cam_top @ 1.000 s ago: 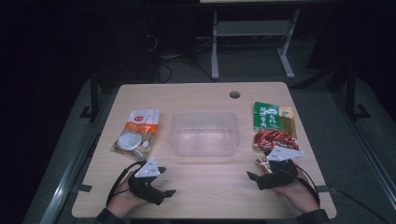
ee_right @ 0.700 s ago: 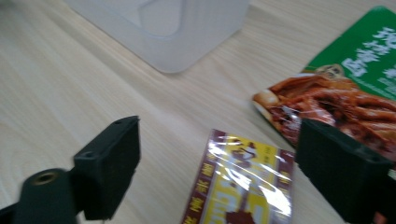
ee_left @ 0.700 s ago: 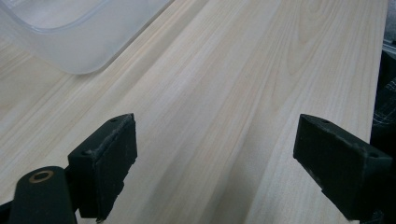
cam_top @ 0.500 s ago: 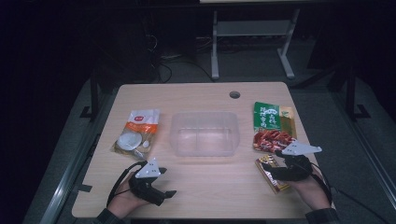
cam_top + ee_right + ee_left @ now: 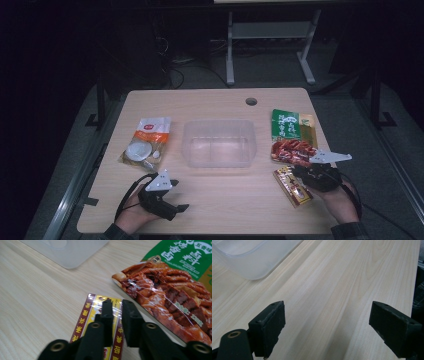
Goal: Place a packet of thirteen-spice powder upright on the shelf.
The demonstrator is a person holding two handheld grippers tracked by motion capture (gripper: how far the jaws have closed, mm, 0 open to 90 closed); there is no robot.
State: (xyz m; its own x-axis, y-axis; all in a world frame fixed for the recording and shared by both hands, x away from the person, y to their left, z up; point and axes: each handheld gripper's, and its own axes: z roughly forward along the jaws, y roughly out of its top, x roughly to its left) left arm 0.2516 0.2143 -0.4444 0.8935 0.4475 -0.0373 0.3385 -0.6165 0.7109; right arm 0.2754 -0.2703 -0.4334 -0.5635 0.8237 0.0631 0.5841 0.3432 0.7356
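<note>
The right tongs (image 5: 115,305) are seen over a small yellow-and-maroon snack packet (image 5: 93,315) near the desk's front right corner, their jaws having just been closing until a narrow gap is left between them; whether the packet's wrapper is pinched cannot be told, since the tips lie against its top face with nothing visibly caught in the gap. In the high view the right tongs (image 5: 305,173) are held by a hand at the packet's (image 5: 292,186) right edge. Just beyond the packet, a larger pouch printed with braised food and a green header (image 5: 175,287) is laid flat, touching or nearly touching it. The left tongs (image 5: 332,325) are held spread wide above bare wood at the front left of the desk (image 5: 225,200), nothing between them. A clear plastic tub (image 5: 218,143) is set at the desk's middle, and a white-and-orange packet (image 5: 145,142) is laid to its left.
</note>
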